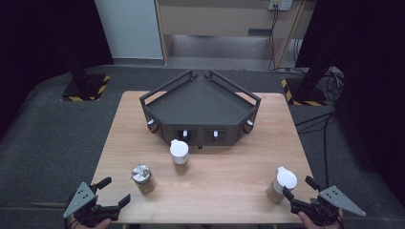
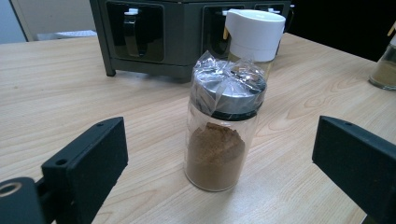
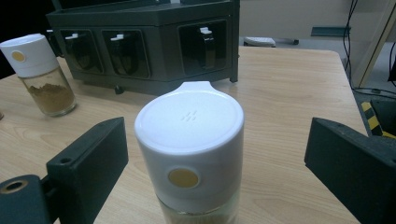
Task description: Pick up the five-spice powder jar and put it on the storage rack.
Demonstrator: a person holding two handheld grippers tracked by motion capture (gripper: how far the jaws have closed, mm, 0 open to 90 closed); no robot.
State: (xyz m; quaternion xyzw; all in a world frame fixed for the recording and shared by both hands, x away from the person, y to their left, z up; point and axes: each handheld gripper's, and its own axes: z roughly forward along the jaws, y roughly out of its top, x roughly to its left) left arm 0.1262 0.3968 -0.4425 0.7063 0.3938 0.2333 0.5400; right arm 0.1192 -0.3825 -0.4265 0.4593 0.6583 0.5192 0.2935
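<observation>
We have bare wooden table (image 1: 224,179) between the foil-sealed spice jar (image 1: 143,178) on the left and the white-capped jar (image 1: 281,184) on the right, wide enough for either gripper to cross. A third jar, the middle white-capped jar (image 1: 179,154), stands just in front of the dark rack (image 1: 200,107) and narrows the way to the rack's front slots. Our left gripper (image 1: 113,192) has its jaws wide apart with the foil-sealed jar ahead of them, free table on both sides. Our right gripper (image 1: 297,192) likewise stands wide, its jar close between the jaws. Both side margins of the table lie free.
</observation>
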